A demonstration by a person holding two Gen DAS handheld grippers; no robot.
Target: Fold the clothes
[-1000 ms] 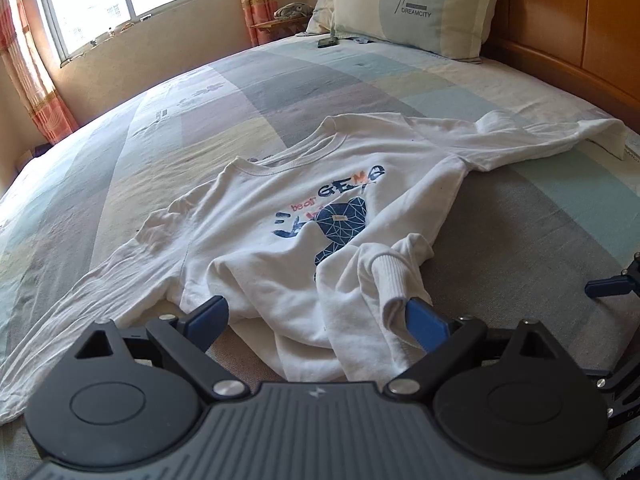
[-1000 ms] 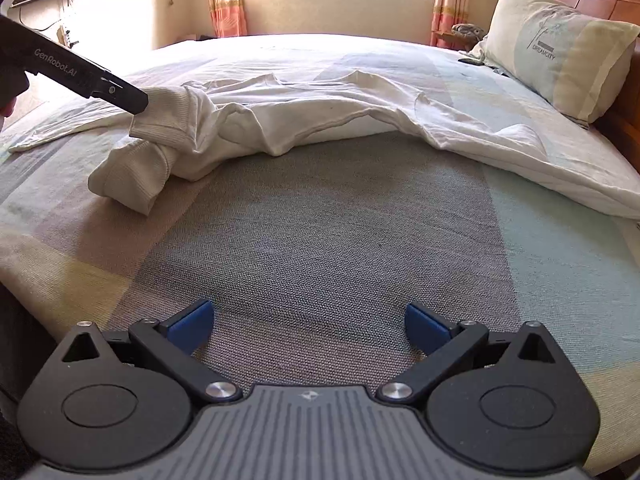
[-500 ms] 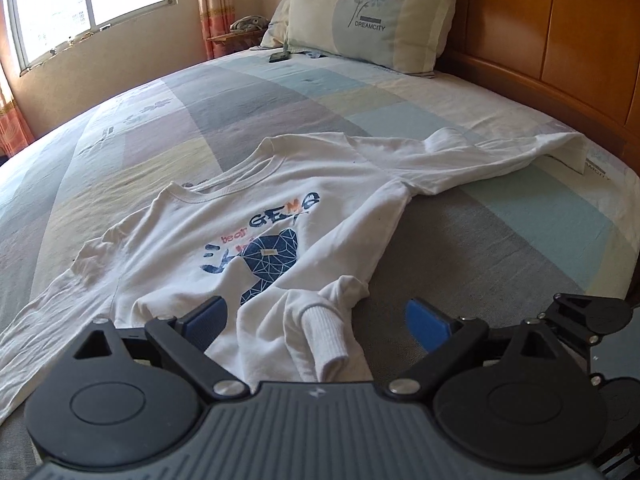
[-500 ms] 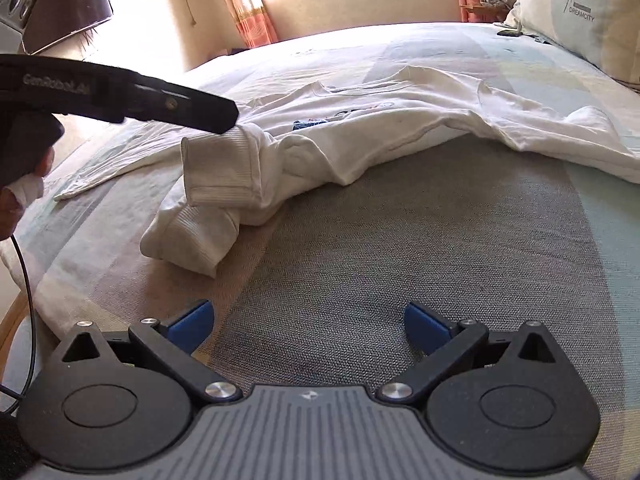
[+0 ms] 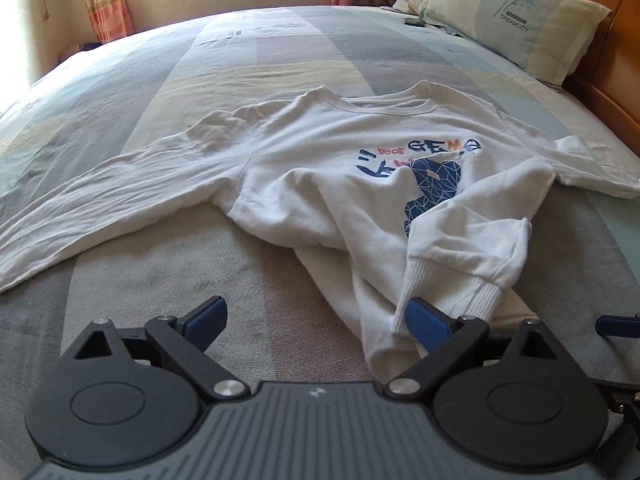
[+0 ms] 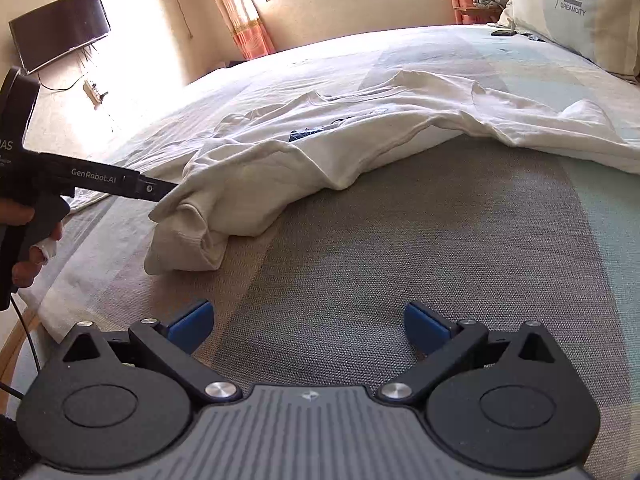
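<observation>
Left wrist view: left gripper [image 5: 316,316] low over the bed [image 5: 248,56], fingers [image 5: 206,314] spread wide, pinching nothing. White sweatshirt [image 5: 320,168] spread print-up on the checked cover, neck toward the far side, one sleeve stretched out to the left and cut off at the frame edge. Hem bunched up and folded over the print, hiding its lower half; ribbed cuff [image 5: 452,284] lying right against the right-hand blue finger, contact hard to judge. Letters on the print only partly readable. Blue tip of the right gripper [image 5: 618,326] just showing at the right edge, the rest out of frame. Pillow [image 5: 516,20] at the headboard.

Right wrist view: right gripper [image 6: 306,326] over bare grey cover, fingers [image 6: 190,324] spread apart, empty. Sweatshirt [image 6: 360,136] seen edge-on, print almost wholly hidden in the folds. Left gripper [image 6: 158,190] reaching in from the left, its tip behind or against the bunched hem [image 6: 188,236]; fingers not visible here. Hand [image 6: 24,240] on its handle, partly cut off. Dark screen [image 6: 60,28] on the wall, washed by glare.
</observation>
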